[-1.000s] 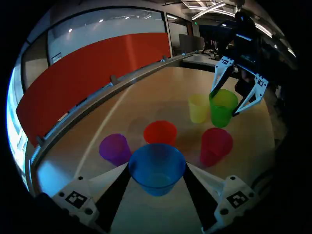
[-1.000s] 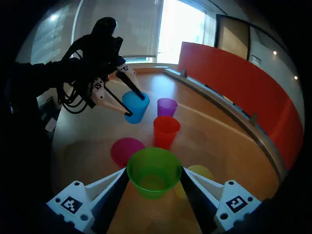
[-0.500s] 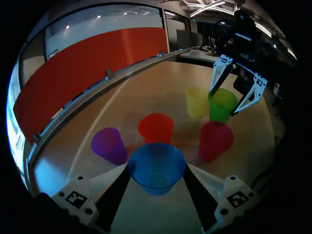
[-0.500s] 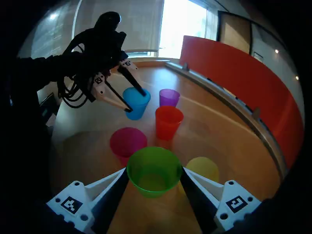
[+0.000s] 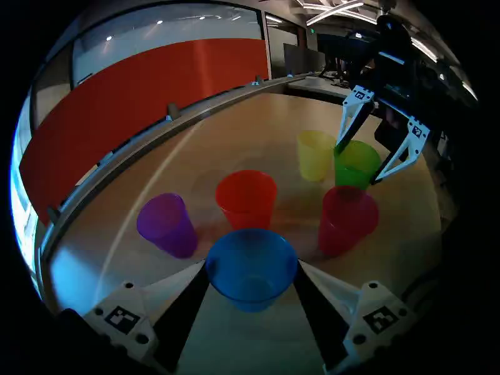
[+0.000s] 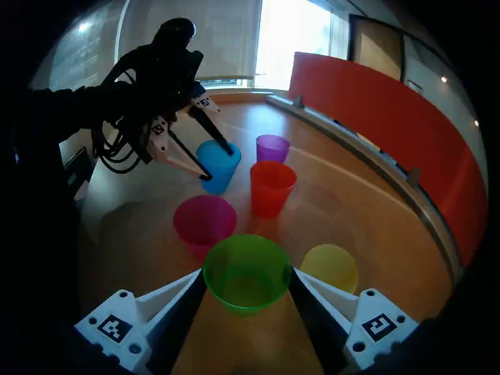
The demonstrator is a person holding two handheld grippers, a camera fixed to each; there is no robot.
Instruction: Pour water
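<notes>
1. Plastic, blue: the blue cup [image 5: 252,269] sits at 6 o'clock in left gripper view, upright, mouth toward cam. I read the left gripper [image 5: 251,272] as clamped on it, one finger per side, both touching the wall.
2. Plastic, green: the green cup [image 6: 247,272] sits at 6 o'clock in right gripper view, upright. The right gripper [image 6: 247,277] is closed round it, both fingers on the wall.
3. Contents: I can't tell the fill level of either held cup.
4. Left gripper view, bearings from the blue cup:
 - orange-red cup [image 5: 246,197], 12 o'clock, just beyond.
 - purple cup [image 5: 165,224], 10 o'clock, near the orange-red cup, not touching.
 - magenta cup [image 5: 347,219], 2 o'clock.
 - yellow cup [image 5: 314,153], 1 o'clock, farther off, just beside the green cup.
5. Wood: the table [image 5: 250,134] carries the four loose cups, all upright.
6. Bkgd: red panel [image 5: 125,94] at 10–11 o'clock, behind the table's far edge.
7. Right gripper view, 10 o'clock: dark sleeve [image 6: 62,109] running to the left gripper.
</notes>
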